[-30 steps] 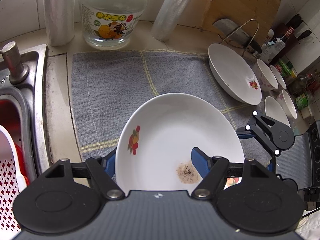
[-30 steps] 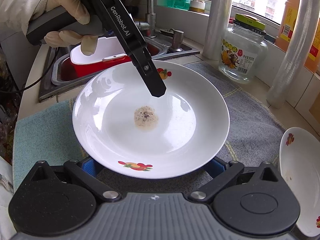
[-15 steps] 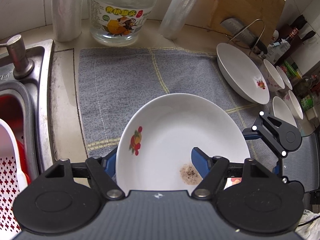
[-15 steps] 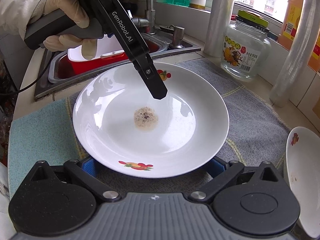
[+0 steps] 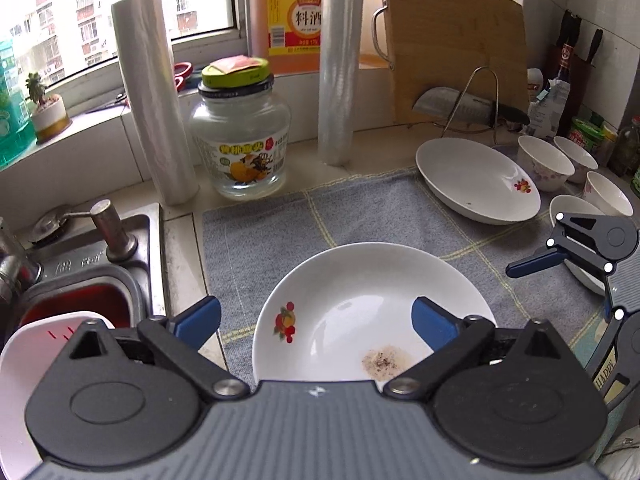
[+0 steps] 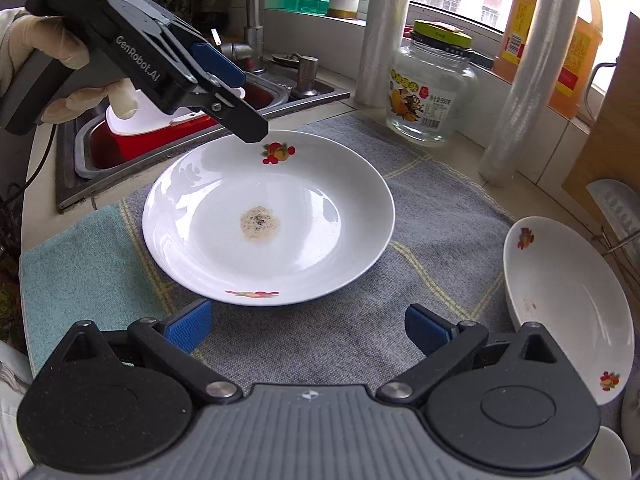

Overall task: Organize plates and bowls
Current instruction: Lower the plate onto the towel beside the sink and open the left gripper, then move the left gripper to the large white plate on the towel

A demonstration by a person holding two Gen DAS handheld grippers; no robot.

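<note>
A white plate with fruit prints and a brown stain (image 5: 360,312) (image 6: 268,216) lies flat on the grey towel (image 5: 272,236). My left gripper (image 5: 316,320) is open, raised just above the plate's near rim; it also shows in the right wrist view (image 6: 240,100). My right gripper (image 6: 308,328) is open and empty, short of the plate's rim; it also shows in the left wrist view (image 5: 576,248). A second white plate (image 5: 476,180) (image 6: 568,304) lies at the towel's far right, with several small bowls (image 5: 544,164) beyond it.
A glass jar (image 5: 240,144), two plastic film rolls (image 5: 152,120), an orange bottle (image 5: 288,12) and a wooden board (image 5: 452,40) stand along the back. The sink (image 5: 80,264) with a red and white basin (image 6: 160,124) is on the left.
Both grippers let go of the plate and pulled back and up. The plate now rests on the towel. The left gripper tilted up, showing the window.
</note>
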